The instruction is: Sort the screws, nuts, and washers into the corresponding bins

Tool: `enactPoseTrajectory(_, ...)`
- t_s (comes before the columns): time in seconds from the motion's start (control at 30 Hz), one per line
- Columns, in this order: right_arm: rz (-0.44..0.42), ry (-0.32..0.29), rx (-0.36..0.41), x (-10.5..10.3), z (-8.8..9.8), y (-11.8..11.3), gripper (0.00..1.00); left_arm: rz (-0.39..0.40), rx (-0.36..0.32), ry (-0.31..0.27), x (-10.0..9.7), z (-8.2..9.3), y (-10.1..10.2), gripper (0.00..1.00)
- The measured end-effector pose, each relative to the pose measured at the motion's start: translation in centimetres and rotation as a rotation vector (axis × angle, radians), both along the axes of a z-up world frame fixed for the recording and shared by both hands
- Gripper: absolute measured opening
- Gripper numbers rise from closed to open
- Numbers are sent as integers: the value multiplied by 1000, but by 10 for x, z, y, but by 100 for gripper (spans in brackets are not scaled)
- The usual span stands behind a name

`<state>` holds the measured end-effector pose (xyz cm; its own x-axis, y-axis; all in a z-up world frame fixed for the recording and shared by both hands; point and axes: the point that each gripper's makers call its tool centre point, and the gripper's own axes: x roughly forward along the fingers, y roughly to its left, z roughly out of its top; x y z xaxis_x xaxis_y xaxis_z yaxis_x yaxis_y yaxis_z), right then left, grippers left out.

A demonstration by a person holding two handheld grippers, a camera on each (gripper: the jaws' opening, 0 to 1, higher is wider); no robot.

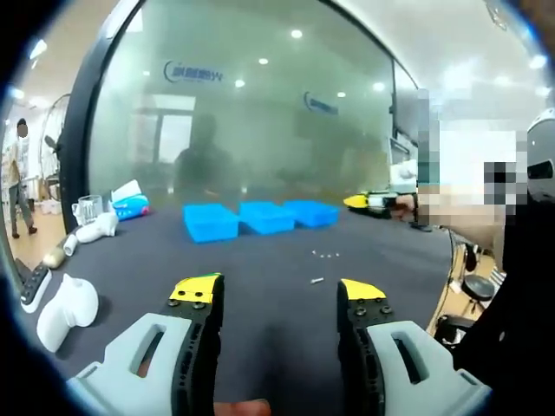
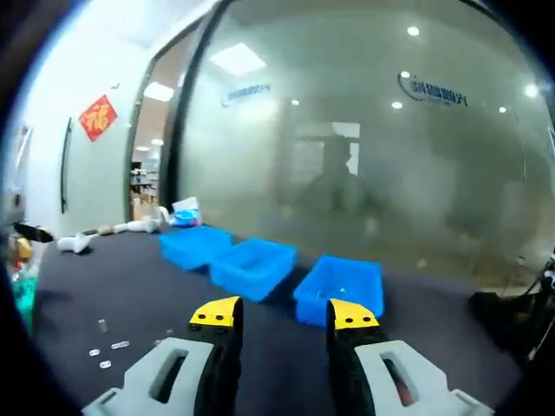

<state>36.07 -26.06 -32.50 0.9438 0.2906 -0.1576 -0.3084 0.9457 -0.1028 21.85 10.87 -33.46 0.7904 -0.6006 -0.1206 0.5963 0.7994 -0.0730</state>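
**Both grippers open and empty over a dark table, three blue bins ahead**

In the left gripper view, the left gripper [image 1: 276,293], grey-bodied with black jaws tipped in yellow, hangs above the dark grey matte table [image 1: 260,347] with its jaws spread wide and nothing between them. A broad bare stretch of table lies in front of it. Beyond that stretch, a few small pale metal fasteners [image 1: 324,255] lie scattered, one more [image 1: 316,281] a little nearer. Further back, three bright blue open plastic bins [image 1: 260,217] stand in a row, touching or nearly so, close to the table's far edge under a large frosted glass wall [image 1: 251,113]. Along the table's left edge sit white moulded plastic objects [image 1: 65,309] and a clear plastic cup [image 1: 88,208]; a yellow and black tool [image 1: 368,201] lies near the far right edge.

In the right gripper view, the right gripper [image 2: 284,314] is likewise parted and empty, held close to the nearest of the blue bins [image 2: 340,288], with the other two trailing off to the left. Small pale fasteners [image 2: 106,347] lie loose on the table to the left of its jaws, well apart from the bins. A red square paper decoration [image 2: 98,116] hangs on the white wall at far left.
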Motion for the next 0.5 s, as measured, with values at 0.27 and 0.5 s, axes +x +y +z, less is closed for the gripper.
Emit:
enactPoseTrajectory(0.27,48,-29,-28,-66,-10,6,36,-11,2,-4,-3,1,-4,51)
enactPoseTrajectory(0.5,63,-53,18,-114,-13,6,36,-14,7,-4,-4,1,-4,51)
